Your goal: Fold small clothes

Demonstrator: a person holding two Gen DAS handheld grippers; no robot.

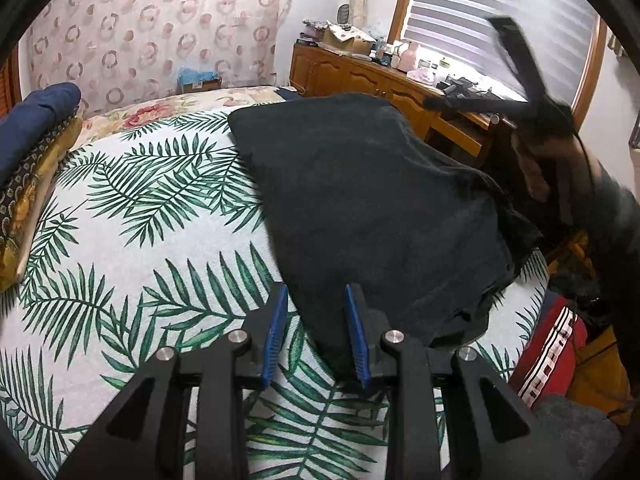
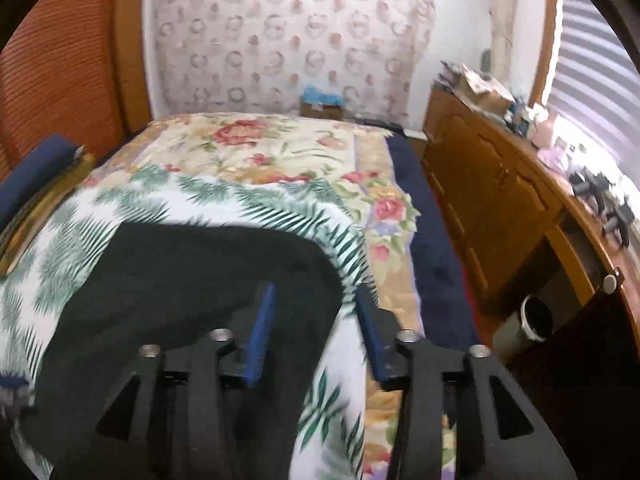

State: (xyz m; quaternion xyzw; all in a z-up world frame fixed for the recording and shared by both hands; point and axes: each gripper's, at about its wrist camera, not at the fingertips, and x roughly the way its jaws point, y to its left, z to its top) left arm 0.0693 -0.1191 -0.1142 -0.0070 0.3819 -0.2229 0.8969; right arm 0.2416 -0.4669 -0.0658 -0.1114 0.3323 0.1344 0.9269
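One dark garment [image 1: 372, 208] lies part-folded on the palm-print bedspread [image 1: 132, 240]. My left gripper [image 1: 316, 336] and right gripper [image 2: 316, 332] both stand parted, grasping nothing. Next, I judge: regrip the near hem, fold it across.
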